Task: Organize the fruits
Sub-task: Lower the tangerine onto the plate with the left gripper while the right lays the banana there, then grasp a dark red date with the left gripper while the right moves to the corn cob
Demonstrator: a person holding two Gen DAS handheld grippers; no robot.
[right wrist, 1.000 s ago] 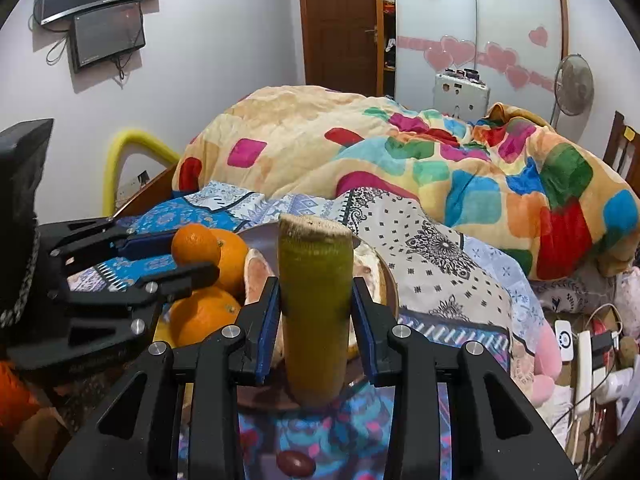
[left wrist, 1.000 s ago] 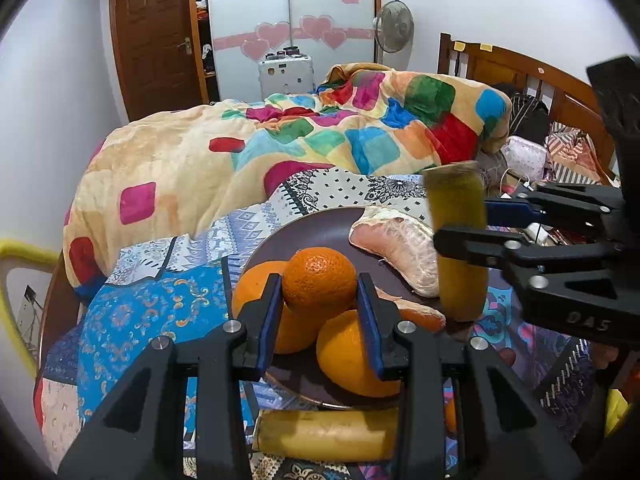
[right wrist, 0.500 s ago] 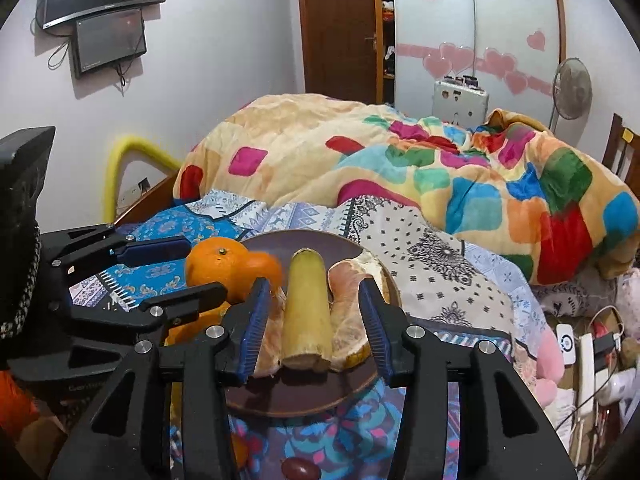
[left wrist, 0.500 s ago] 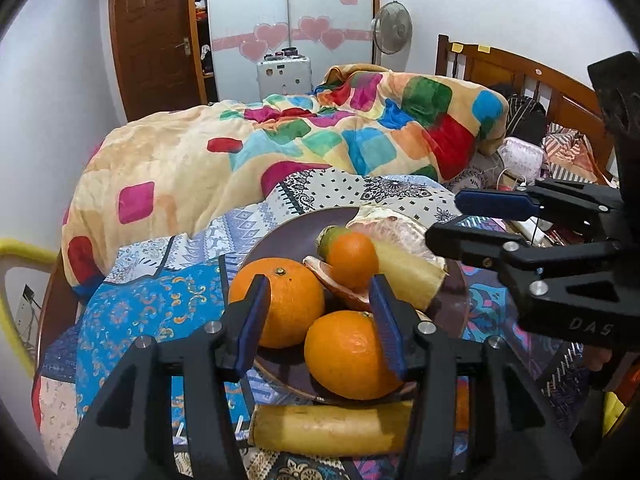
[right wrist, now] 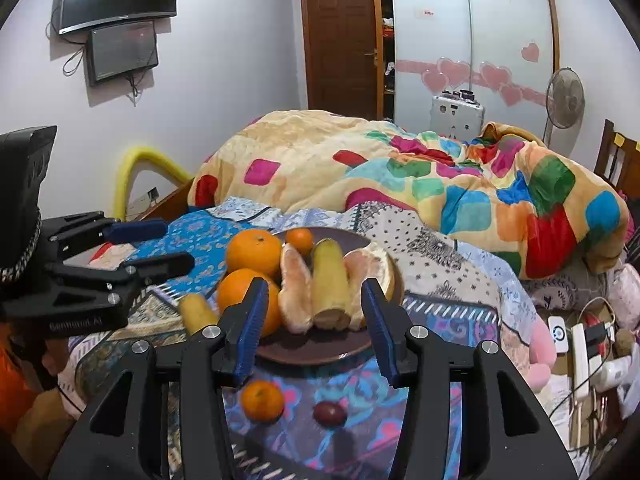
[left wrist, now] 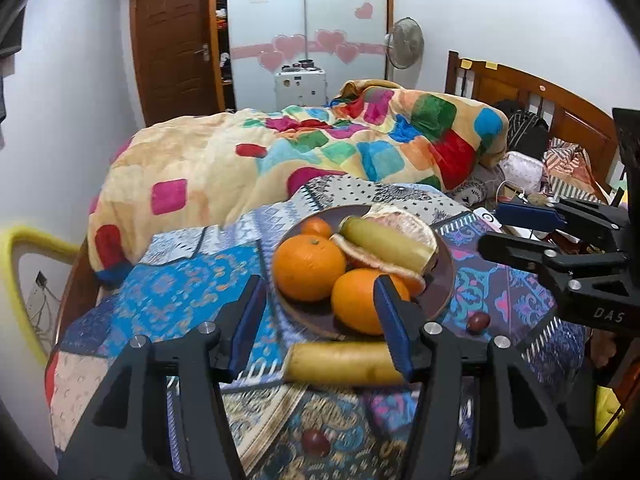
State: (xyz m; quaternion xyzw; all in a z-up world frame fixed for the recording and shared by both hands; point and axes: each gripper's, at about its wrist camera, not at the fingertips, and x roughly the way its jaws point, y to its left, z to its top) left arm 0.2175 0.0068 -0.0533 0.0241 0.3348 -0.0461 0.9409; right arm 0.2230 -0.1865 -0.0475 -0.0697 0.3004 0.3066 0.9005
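Bed [left wrist: 224, 168]: lying under a patchwork blanket, carrying everything.
Plate [right wrist: 320, 350]: sitting on the bed, holding oranges [right wrist: 254, 252], pomelo pieces [right wrist: 294, 292], one cane stick [right wrist: 328, 280].
Left gripper [left wrist: 320, 320]: hovering near plate, jaws apart, holding nothing.
Right gripper [right wrist: 314, 320]: jaws apart, holding nothing.
Loose stick [left wrist: 340, 362]: lying just beside plate.

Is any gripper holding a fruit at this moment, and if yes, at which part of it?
Nothing is held. The left gripper and the right gripper are both open, with the fruits lying on the plate.
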